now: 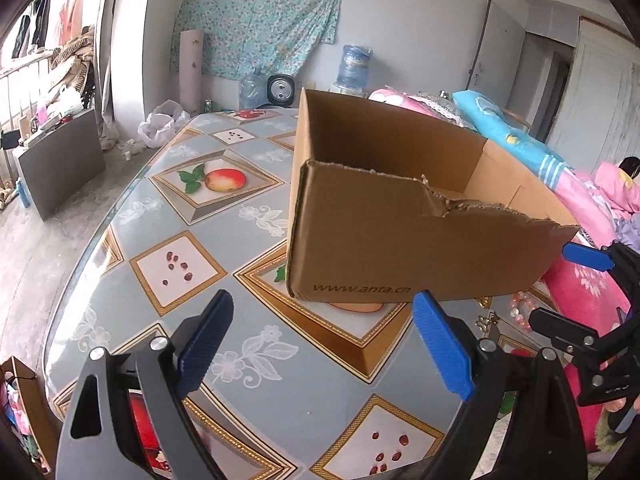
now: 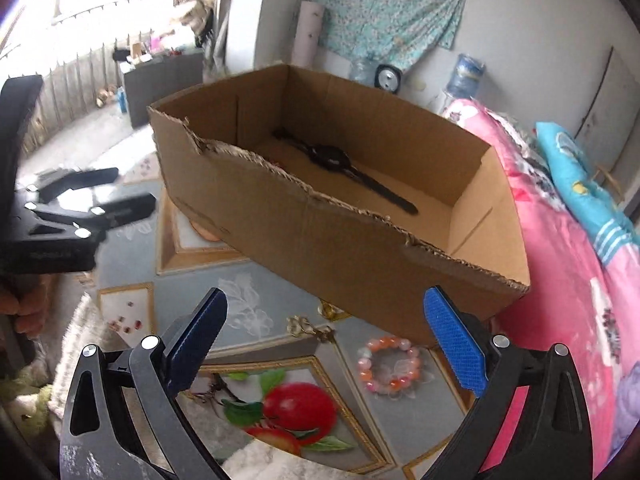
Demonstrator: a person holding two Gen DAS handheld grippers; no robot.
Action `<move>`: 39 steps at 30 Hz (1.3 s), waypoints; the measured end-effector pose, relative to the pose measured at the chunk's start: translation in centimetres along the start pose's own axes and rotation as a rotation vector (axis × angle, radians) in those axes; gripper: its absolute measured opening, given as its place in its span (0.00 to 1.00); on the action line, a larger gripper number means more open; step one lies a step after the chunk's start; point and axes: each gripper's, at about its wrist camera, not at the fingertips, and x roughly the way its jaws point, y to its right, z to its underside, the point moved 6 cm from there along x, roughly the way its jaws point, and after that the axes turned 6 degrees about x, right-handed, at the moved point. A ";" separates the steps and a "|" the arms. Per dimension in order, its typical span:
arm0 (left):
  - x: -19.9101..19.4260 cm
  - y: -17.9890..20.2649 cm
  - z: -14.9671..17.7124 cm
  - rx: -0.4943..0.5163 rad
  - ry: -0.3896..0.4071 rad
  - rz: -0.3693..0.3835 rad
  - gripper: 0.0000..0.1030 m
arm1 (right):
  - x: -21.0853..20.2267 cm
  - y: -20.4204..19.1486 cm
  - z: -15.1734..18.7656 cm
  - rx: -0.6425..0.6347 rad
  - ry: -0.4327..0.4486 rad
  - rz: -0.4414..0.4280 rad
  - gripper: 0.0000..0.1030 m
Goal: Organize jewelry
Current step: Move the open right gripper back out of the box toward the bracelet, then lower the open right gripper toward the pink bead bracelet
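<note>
On the table (image 1: 256, 408), covered by a glossy cloth printed with fruit panels and pale flowers, stood an open cardboard box (image 1: 400, 248) with ragged, torn rims and a web address printed low on its side. Inside it, in the right wrist view, a black watch (image 2: 332, 156) lay flat on the box floor, its strap stretched out straight. A bracelet (image 2: 390, 364) of round pink and orange beads lay on the cloth just beside the box's near wall, toward the table's right edge, with a small gold-coloured piece (image 2: 310, 326) near it, too small to tell its kind.

Both tongs were released and empty: the left gripper (image 1: 324, 344) and the right gripper (image 2: 324, 336) each showed ribbed blue pads spread wide on black arms, above the cloth.

Beyond the table a pink quilt (image 2: 560, 280) lay along the right edge, a blue floral sheet (image 1: 260, 20) hung on the wall, and water jugs stood by it. Part of the bracelet was cut off by the right gripper in the left wrist view.
</note>
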 end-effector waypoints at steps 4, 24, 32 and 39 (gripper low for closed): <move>0.1 0.0 0.1 0.001 -0.001 0.003 0.87 | 0.1 0.7 0.0 0.053 0.019 -0.026 0.92; 0.8 0.9 0.1 0.024 -0.012 0.023 0.87 | -0.5 1.4 -1.0 0.145 0.074 -0.119 0.92; 1.0 1.3 0.3 0.037 -0.020 0.025 0.87 | -0.5 1.3 -0.4 0.165 0.059 -0.149 0.92; 1.1 2.0 0.3 0.048 -0.023 0.032 0.87 | -0.1 1.8 0.2 0.205 0.028 -0.168 0.92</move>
